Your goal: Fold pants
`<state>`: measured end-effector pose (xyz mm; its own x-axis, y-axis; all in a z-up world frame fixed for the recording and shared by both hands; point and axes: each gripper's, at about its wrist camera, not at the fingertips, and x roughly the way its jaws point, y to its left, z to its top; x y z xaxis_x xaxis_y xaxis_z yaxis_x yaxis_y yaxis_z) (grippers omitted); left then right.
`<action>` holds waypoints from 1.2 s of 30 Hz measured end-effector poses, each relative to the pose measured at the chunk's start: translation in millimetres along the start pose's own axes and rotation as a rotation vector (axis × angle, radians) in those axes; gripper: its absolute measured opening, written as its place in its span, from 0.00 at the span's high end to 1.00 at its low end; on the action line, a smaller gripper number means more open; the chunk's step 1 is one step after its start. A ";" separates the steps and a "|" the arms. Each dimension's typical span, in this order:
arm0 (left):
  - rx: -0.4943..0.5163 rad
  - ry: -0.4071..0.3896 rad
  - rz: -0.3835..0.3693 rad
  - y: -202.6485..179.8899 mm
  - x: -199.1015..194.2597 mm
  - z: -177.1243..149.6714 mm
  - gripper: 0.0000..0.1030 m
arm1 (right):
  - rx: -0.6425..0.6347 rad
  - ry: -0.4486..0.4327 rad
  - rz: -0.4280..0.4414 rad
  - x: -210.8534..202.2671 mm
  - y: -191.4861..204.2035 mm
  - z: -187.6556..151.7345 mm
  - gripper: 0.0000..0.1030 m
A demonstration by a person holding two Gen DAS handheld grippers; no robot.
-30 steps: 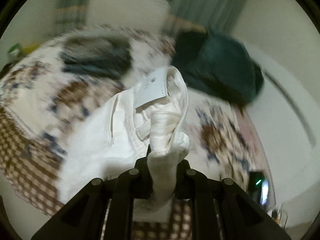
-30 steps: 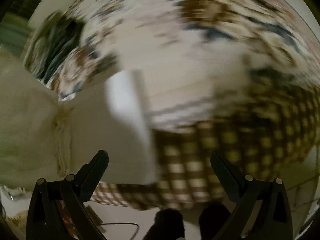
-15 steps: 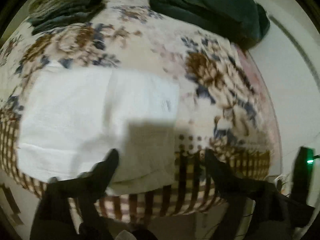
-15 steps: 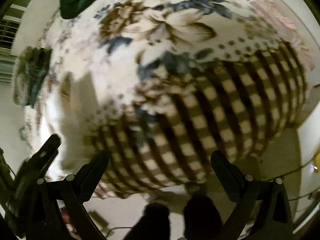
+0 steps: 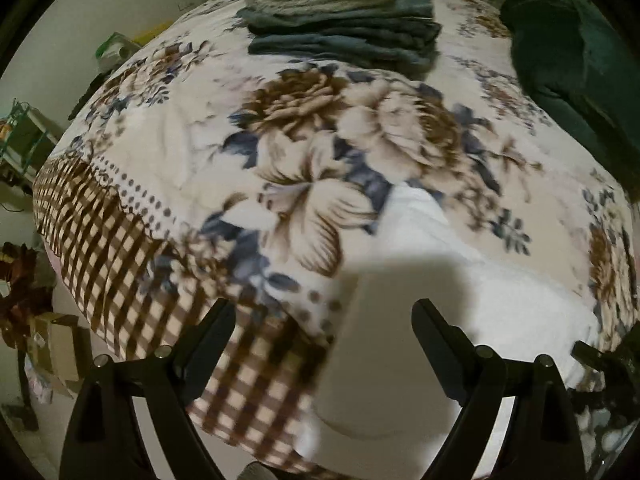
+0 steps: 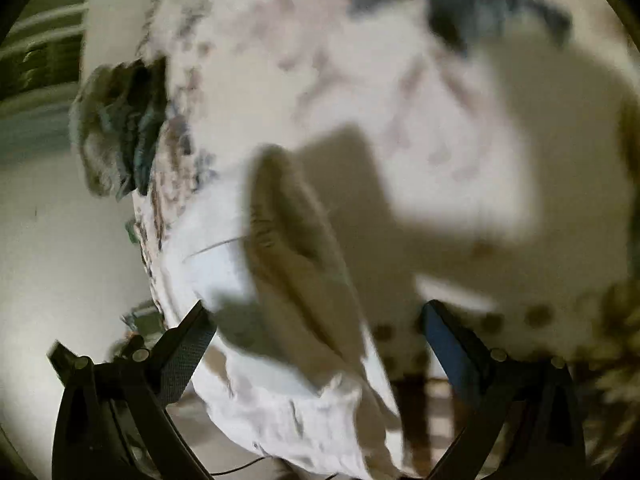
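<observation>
Swinging left since the earlier frame, putting white pants (image 5: pixel 460 280) at four o'clock on floral blanket (image 5: pixel 320 140). Holding left gripper (image 5: pixel 324 320) and right gripper (image 6: pixel 316 320) spread wide, gripping nothing. Leaving folded clothes stack (image 5: pixel 344 36) at twelve o'clock.

Both views are dimly lit, with dark vignetted corners and strong fisheye bending at the edges. In the left wrist view a soft grey shadow is cast across the white pants (image 5: pixel 460 280), and the near bedspread (image 5: pixel 280 184) is smeared. The right wrist view is heavily motion-blurred throughout, with broad shadows laid over pale cloth.
</observation>
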<state>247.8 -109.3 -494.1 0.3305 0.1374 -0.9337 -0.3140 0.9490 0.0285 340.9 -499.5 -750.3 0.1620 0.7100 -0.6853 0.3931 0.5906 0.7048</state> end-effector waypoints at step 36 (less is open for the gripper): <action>0.142 0.132 -0.054 -27.4 34.6 -85.0 0.00 | 0.064 -0.146 -0.223 -80.1 -8.1 -114.4 0.88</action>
<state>192.2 -154.7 -557.5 0.2205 0.0560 -0.9738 -0.1668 0.9858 0.0189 221.2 -517.2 -680.2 0.1921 0.4996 -0.8447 0.4890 0.6975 0.5238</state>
